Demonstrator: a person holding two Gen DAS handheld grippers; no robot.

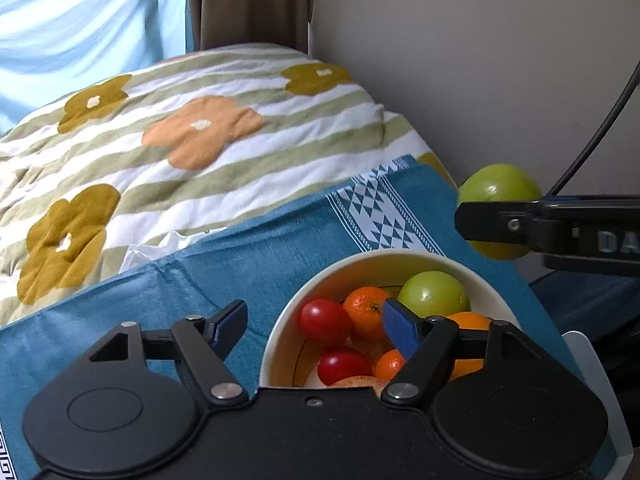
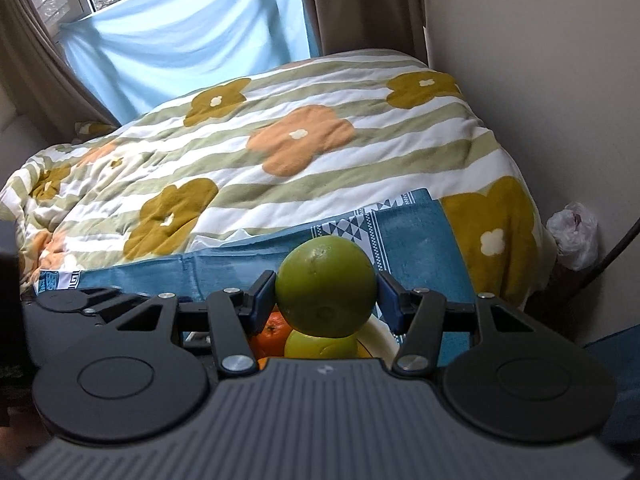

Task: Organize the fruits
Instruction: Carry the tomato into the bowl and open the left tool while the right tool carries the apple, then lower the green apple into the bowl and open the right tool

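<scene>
**One green fruit poised over the bowl's far rim**

Left wrist view: two blue pads of the left gripper [image 1: 314, 330] stand apart with nothing between them; one hangs over the white bowl [image 1: 320, 292], the other over the blue cloth [image 1: 256, 256] just beside it. Inside the bowl lie two red fruits [image 1: 324, 320], small oranges [image 1: 366, 310] and a green fruit [image 1: 434, 294]. Beyond the bowl's far right rim, the right gripper [image 1: 496, 216] comes in from the right, clamped on a second green fruit [image 1: 498, 184].

Right wrist view: the right gripper [image 2: 326, 300] squeezes that green fruit [image 2: 326, 288] from both sides, pads pressed on it. Directly below and slightly nearer the camera sit the bowl's [image 2: 380, 330] contents. I judge the coming move to be a lowering and release: the bowl lies beneath the held fruit and a little back toward the holder. The right hand is the one that carries it; the left is empty, close over the bowl's near side.
</scene>
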